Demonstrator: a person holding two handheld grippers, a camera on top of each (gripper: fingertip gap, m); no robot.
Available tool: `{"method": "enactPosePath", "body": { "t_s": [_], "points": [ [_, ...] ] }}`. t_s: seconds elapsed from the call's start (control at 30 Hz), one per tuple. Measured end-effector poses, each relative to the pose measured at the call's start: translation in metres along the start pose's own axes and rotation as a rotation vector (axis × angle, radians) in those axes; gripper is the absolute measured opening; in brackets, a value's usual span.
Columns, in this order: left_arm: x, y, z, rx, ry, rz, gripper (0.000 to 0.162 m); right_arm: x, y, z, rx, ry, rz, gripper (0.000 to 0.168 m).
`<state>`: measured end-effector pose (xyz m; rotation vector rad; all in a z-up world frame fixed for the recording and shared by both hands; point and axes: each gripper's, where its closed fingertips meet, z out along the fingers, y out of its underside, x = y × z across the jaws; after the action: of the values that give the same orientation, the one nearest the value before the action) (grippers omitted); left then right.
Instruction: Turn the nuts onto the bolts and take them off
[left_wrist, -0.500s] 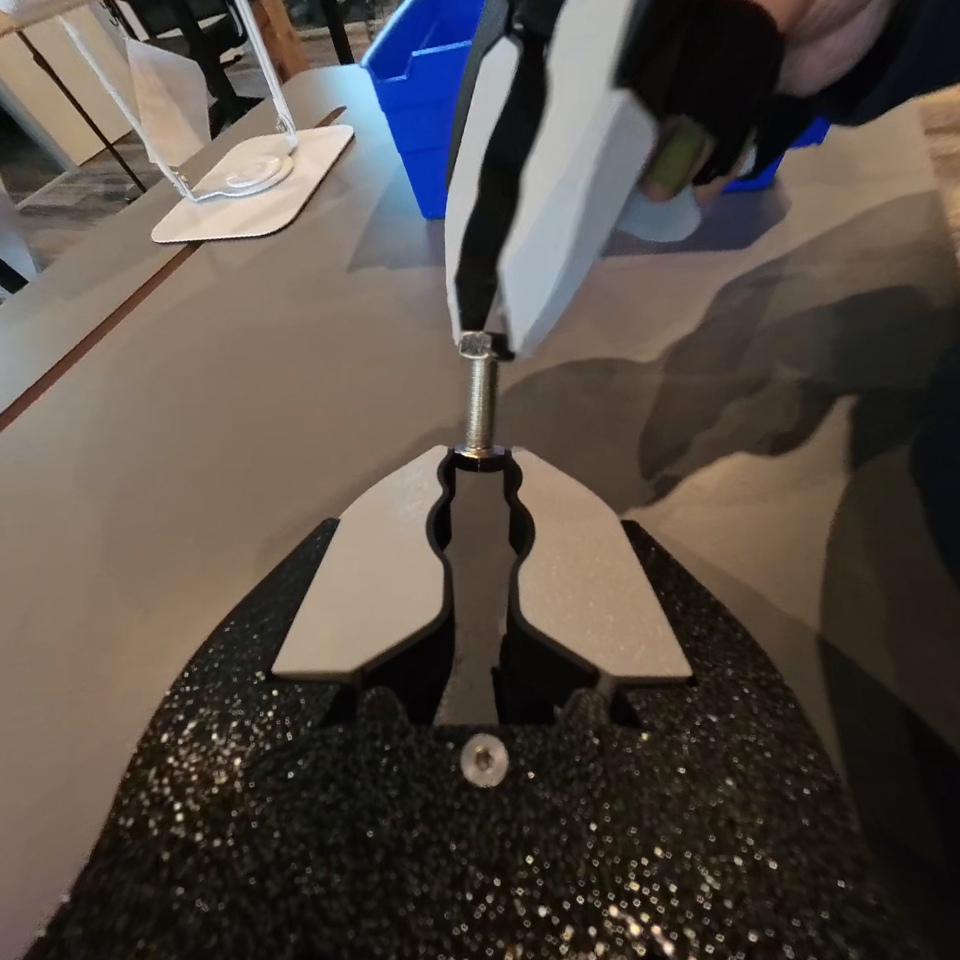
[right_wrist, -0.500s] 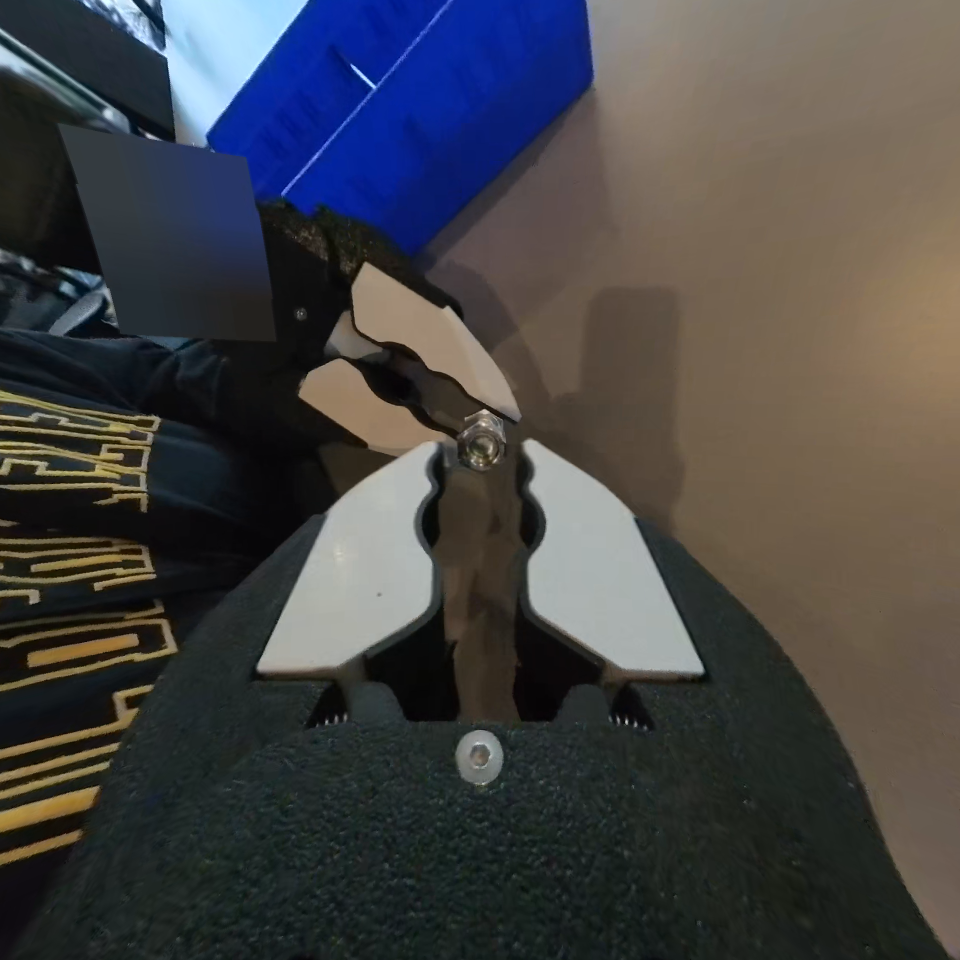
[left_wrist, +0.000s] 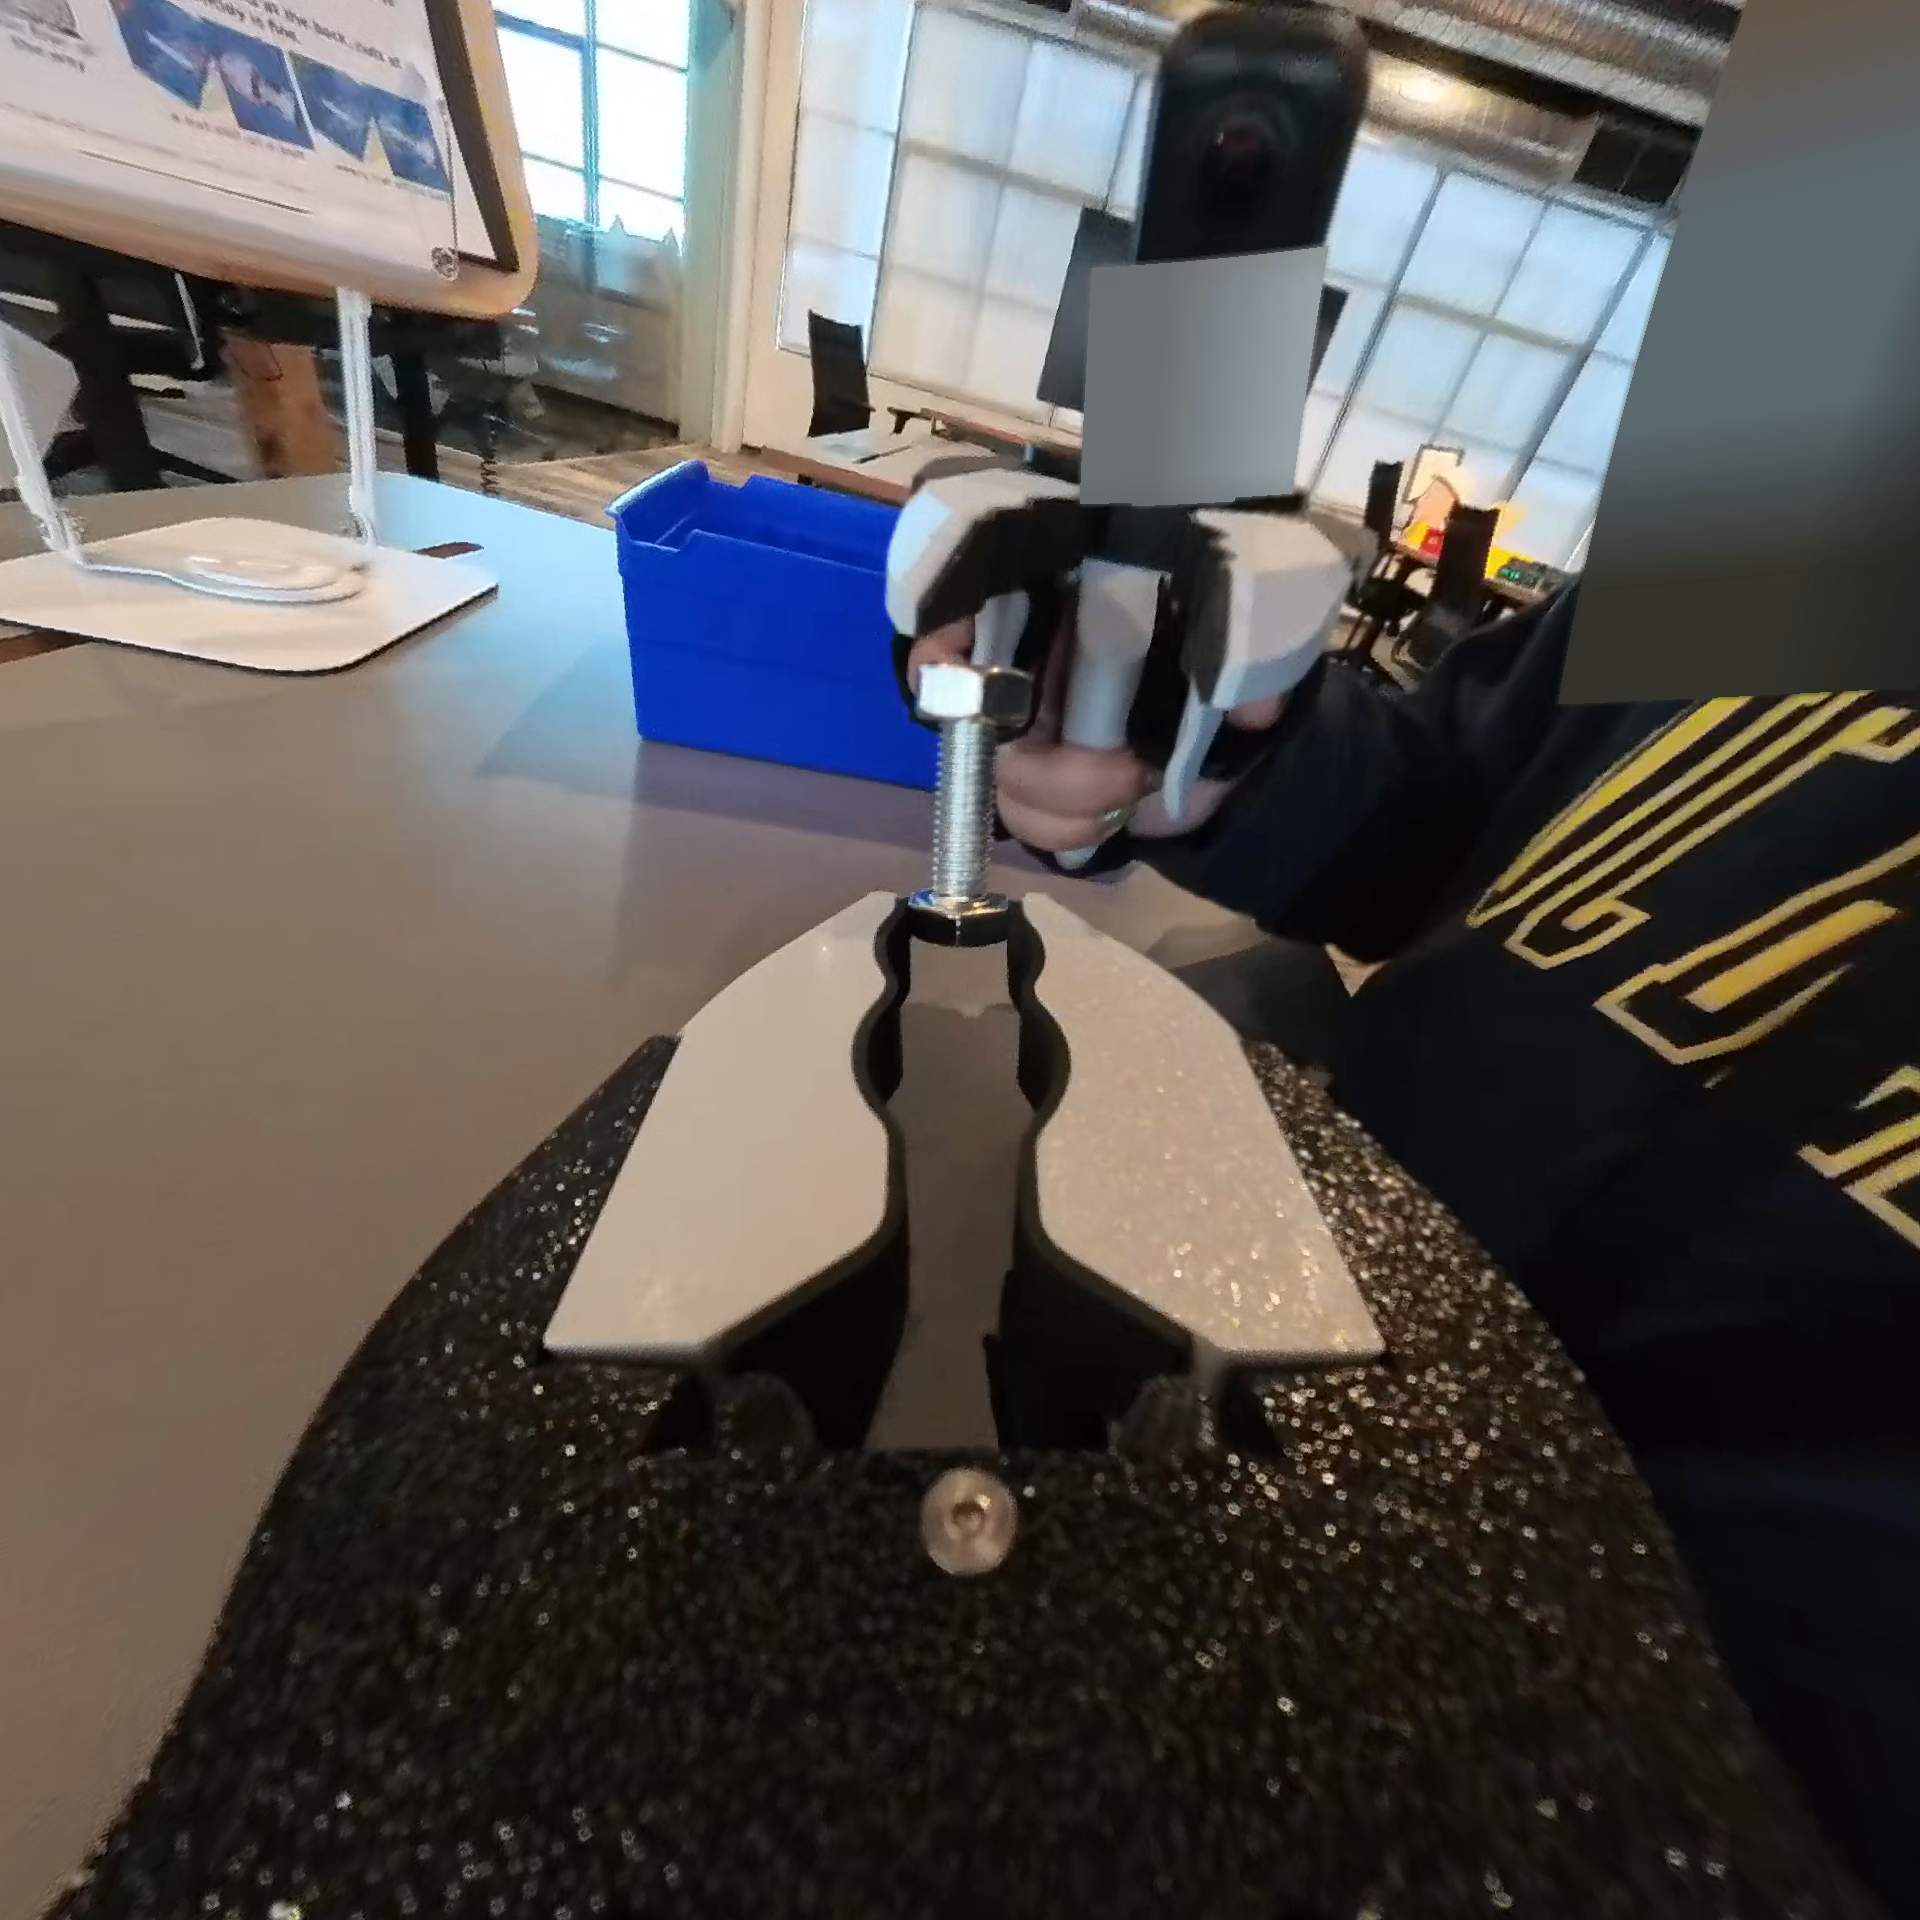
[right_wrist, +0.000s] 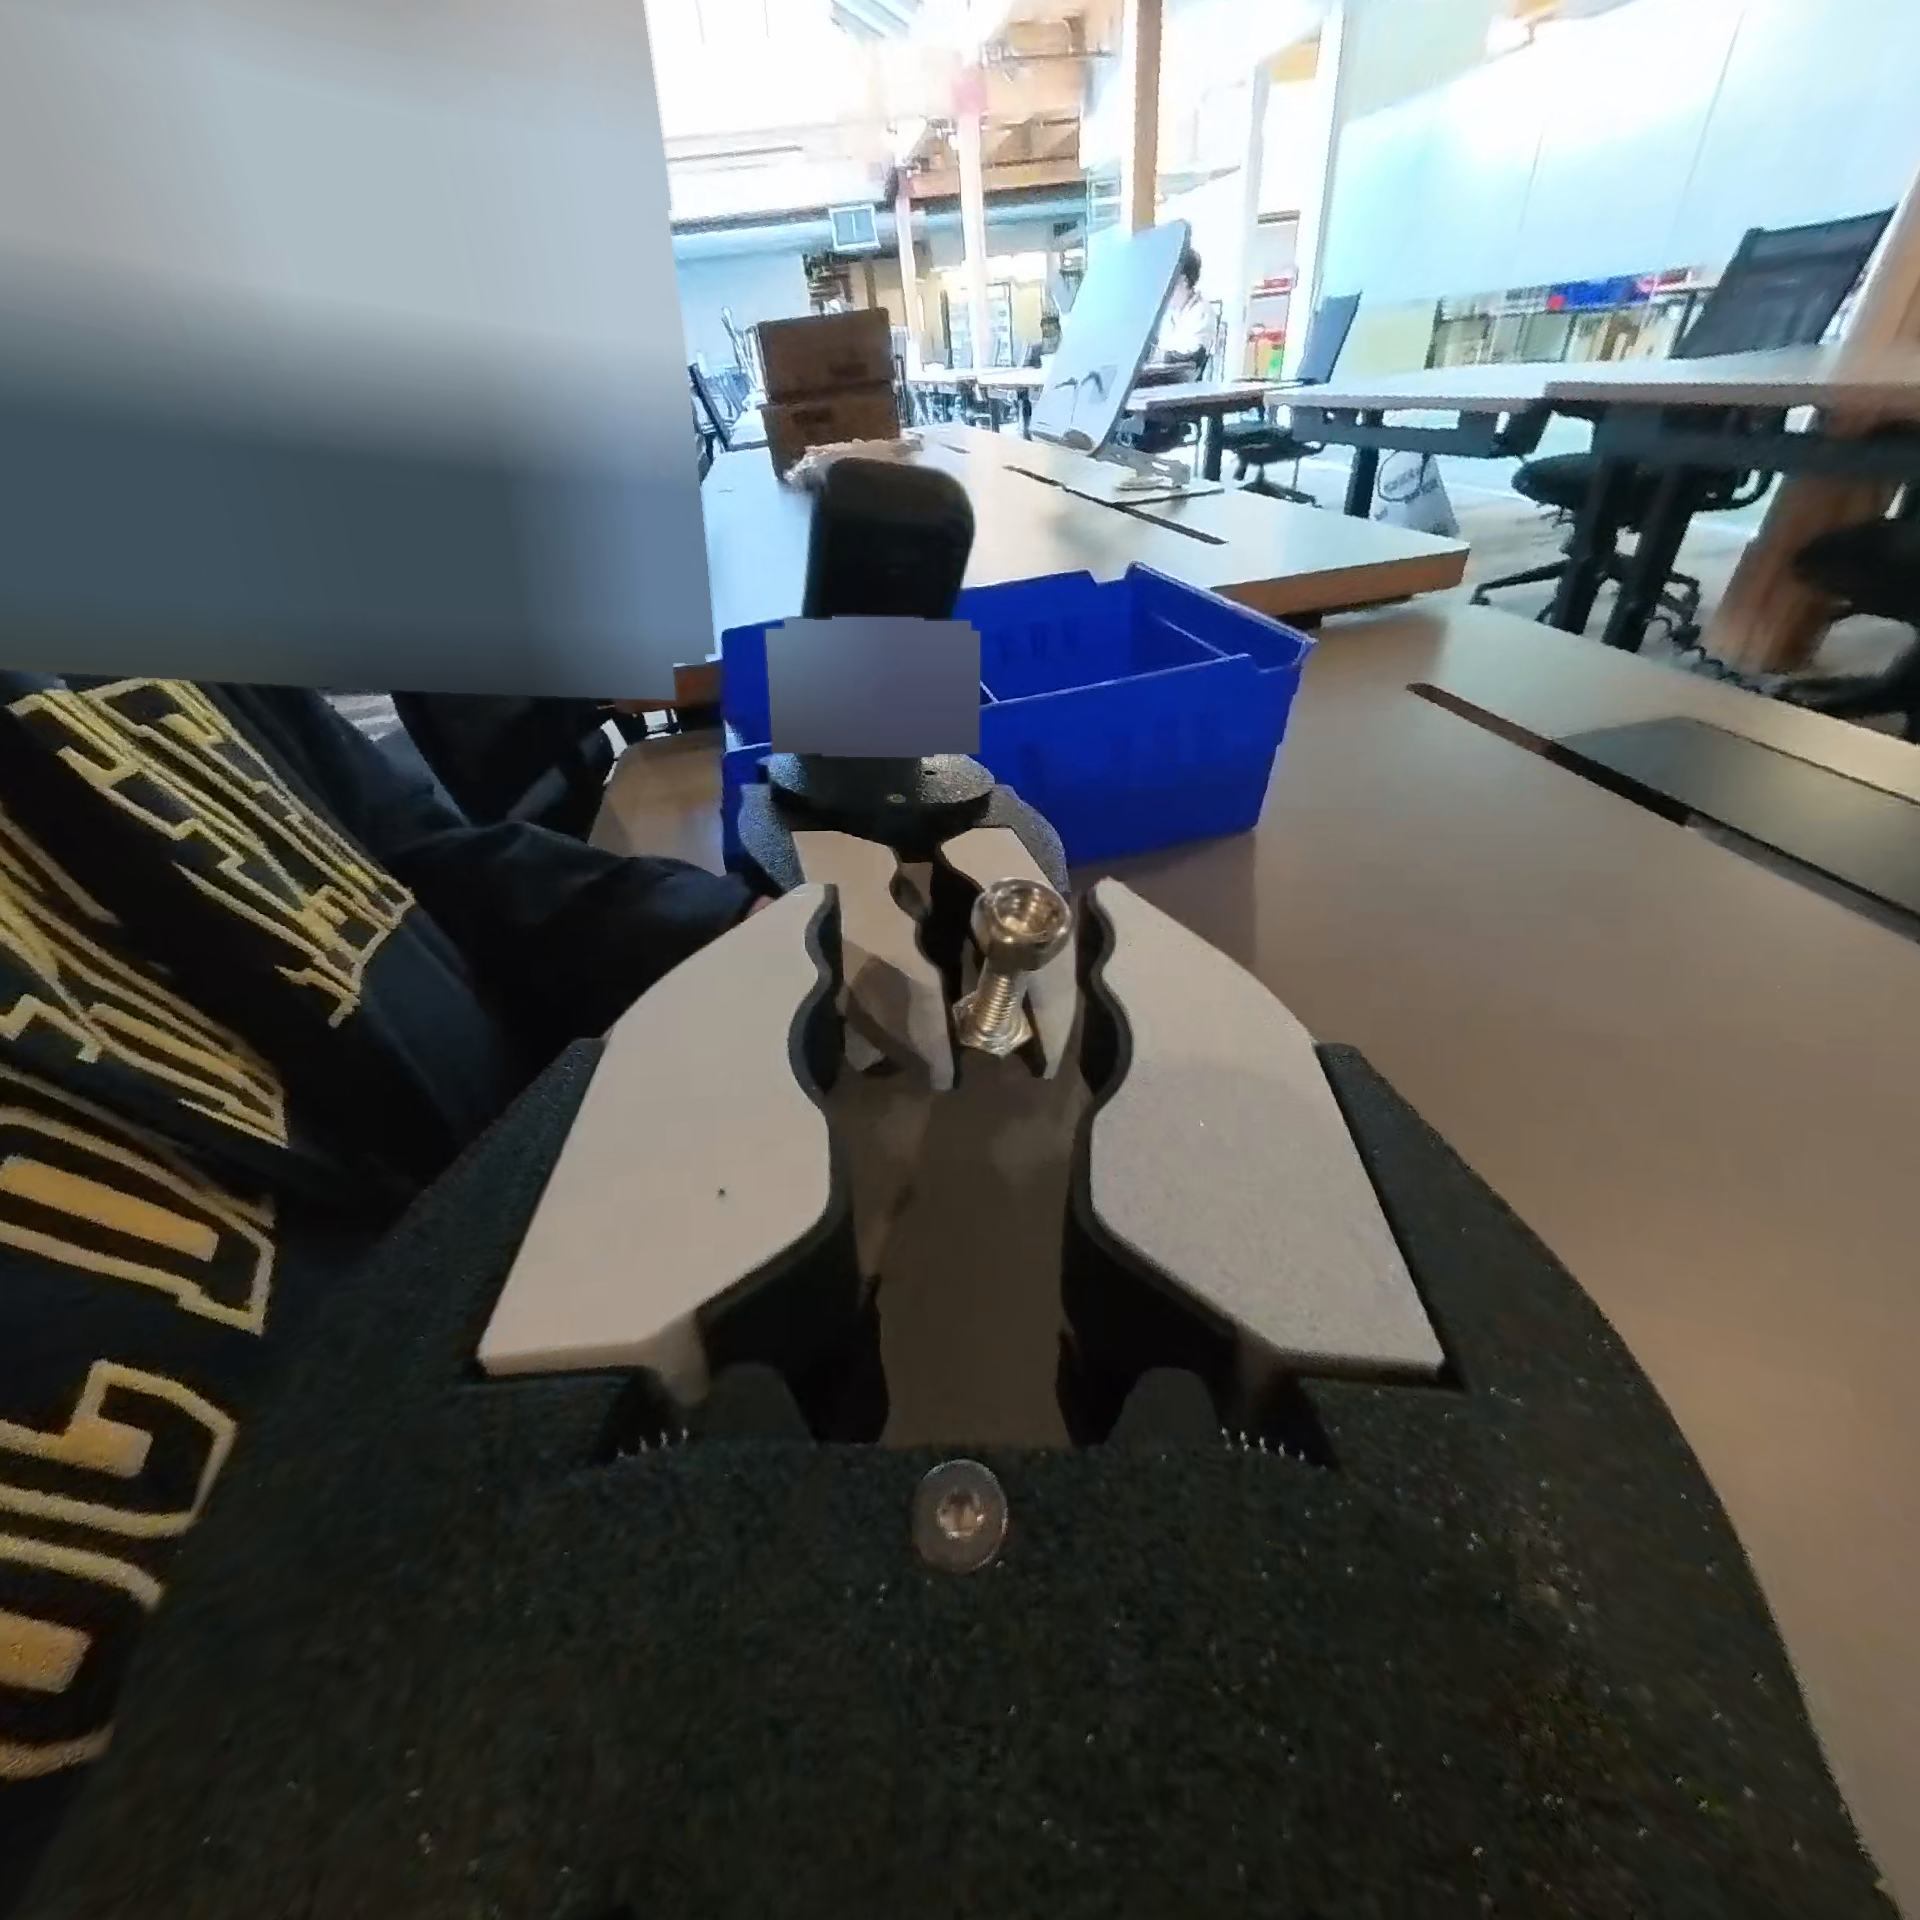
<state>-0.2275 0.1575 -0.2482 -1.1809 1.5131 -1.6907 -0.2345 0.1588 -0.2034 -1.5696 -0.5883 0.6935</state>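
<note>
My left gripper (left_wrist: 956, 932) is shut on a dark nut (left_wrist: 956, 921) at its fingertips. A silver hex bolt (left_wrist: 961, 810) stands upright in the nut with its head on top. My right gripper (right_wrist: 956, 914) is open, and the bolt's head (right_wrist: 1023, 920) sits in the gap between its fingertips, nearer the right finger. In the left wrist view the right gripper (left_wrist: 1112, 603) hangs open just behind the bolt, held by a hand. In the right wrist view the left gripper (right_wrist: 987, 1044) holds the nut (right_wrist: 992, 1034) under the bolt.
A blue bin (left_wrist: 748, 644) stands on the grey table (left_wrist: 312, 883) just behind the grippers; it also shows in the right wrist view (right_wrist: 1143, 727). A white stand base (left_wrist: 208, 592) is at the far left. The person's dark sweater (left_wrist: 1610, 1039) fills the right side. Left tips to right tips: about 5 cm.
The right gripper has let go of the bolt head and opened, moving off from above it. Both grippers have tilted up from facing the table to level.
</note>
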Motion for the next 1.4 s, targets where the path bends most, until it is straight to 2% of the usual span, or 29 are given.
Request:
{"method": "enactPosePath", "body": {
  "t_s": [0.17,0.23,0.3,0.53,0.7,0.93,1.1,1.2,1.33,1.4],
  "points": [
    [0.002,-0.002,0.000,0.023,0.031,-0.023,0.017,-0.003,0.006,0.002,-0.007,-0.009,-0.018,0.043],
    [0.001,-0.002,-0.001,0.027,0.033,-0.033,0.017,-0.001,0.008,-0.003,-0.006,-0.008,-0.019,0.036],
    [0.002,-0.002,-0.001,0.032,0.051,-0.048,0.017,0.002,0.007,-0.006,0.011,0.003,-0.006,0.036],
    [0.006,0.003,0.003,0.009,0.077,-0.049,0.017,-0.002,0.008,0.002,0.022,-0.045,0.005,0.046],
    [0.002,-0.003,-0.002,0.044,0.077,-0.074,0.017,-0.001,0.012,-0.007,0.018,-0.050,-0.001,0.037],
    [0.018,0.006,0.007,-0.002,0.144,-0.055,0.017,-0.011,0.008,0.013,0.064,-0.149,0.015,0.060],
    [0.019,0.005,0.009,0.004,0.162,-0.054,0.017,-0.026,0.008,0.019,0.086,-0.251,0.032,0.060],
    [0.016,-0.001,0.004,0.040,0.159,-0.064,0.017,-0.024,0.008,0.011,0.098,-0.228,0.015,0.062],
    [0.010,-0.005,-0.002,0.062,0.158,-0.089,0.017,-0.015,0.010,-0.003,0.128,-0.181,0.028,0.054],
    [0.013,-0.004,-0.003,0.057,0.172,-0.092,0.017,-0.010,0.008,-0.003,0.161,-0.164,0.050,0.057]
  ]
}}
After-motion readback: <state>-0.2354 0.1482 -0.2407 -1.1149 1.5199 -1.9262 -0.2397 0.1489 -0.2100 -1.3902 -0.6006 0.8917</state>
